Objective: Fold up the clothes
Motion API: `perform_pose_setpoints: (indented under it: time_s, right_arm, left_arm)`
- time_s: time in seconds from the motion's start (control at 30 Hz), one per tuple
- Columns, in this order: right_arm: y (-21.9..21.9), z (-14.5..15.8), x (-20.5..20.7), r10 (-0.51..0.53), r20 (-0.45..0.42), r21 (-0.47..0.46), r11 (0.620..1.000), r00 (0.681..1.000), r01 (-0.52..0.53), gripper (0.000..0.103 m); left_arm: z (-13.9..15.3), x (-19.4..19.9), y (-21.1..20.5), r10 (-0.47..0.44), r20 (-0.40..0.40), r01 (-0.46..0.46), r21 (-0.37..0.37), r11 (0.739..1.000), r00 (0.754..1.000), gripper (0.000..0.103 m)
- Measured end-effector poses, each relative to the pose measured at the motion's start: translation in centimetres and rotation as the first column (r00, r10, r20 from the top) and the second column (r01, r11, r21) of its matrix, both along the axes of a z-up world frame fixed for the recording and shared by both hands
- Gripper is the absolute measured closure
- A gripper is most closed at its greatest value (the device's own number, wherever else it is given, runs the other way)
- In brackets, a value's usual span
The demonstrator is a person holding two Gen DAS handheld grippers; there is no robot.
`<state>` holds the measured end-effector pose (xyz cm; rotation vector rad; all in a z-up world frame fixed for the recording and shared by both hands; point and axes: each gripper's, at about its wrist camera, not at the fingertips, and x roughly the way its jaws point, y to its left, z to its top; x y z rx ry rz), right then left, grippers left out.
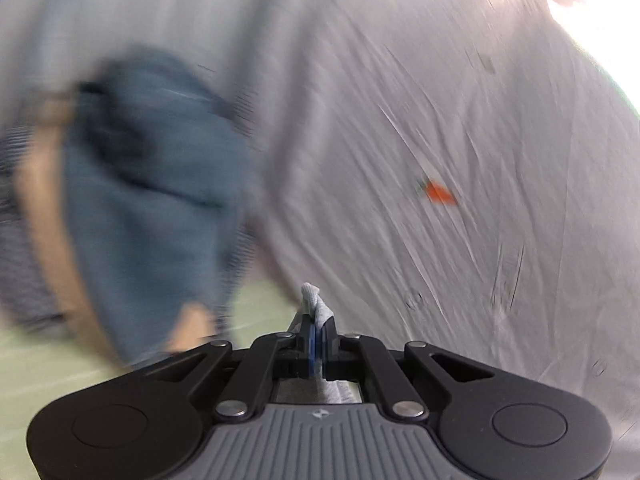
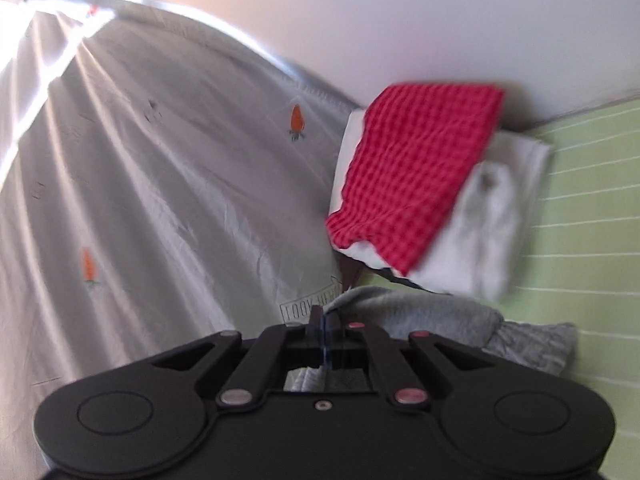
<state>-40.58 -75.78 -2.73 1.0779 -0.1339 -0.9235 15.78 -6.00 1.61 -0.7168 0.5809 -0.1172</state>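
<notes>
- Two views, both motion-blurred.
- Left wrist: left gripper clenched on a pinch of grey garment; cloth pokes up past the fingertips and shows again behind the jaws. Grey sheet with an orange carrot print fills the background. Blue cloth lies at left, heavily smeared.
- Right wrist: right gripper clenched on the grey garment's edge; its bulk bunches just right of the jaws, on the green mat. Red checked cloth rests atop folded white cloth near the wall.
</notes>
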Motion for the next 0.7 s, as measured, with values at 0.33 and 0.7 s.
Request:
perform_pose_setpoints:
  time_s: [0.33,0.7]
  right_arm:
    - [-3.6,-5.2,10.9,0.069,-0.408,0.118,0.993,0.911,-0.022,0.012]
    - [6.5,-7.9,7.8,-0.004,-0.586,0.176,0.976,0.810,0.132,0.010]
  left_arm:
    - [-9.7,5.7,-9.5,-0.020,-0.301,0.103,0.261,0.960,0.953,0.046]
    - [-14.4,-1.1,-6.6,0.097,-0.447,0.039,0.285,0.958,0.889,0.033]
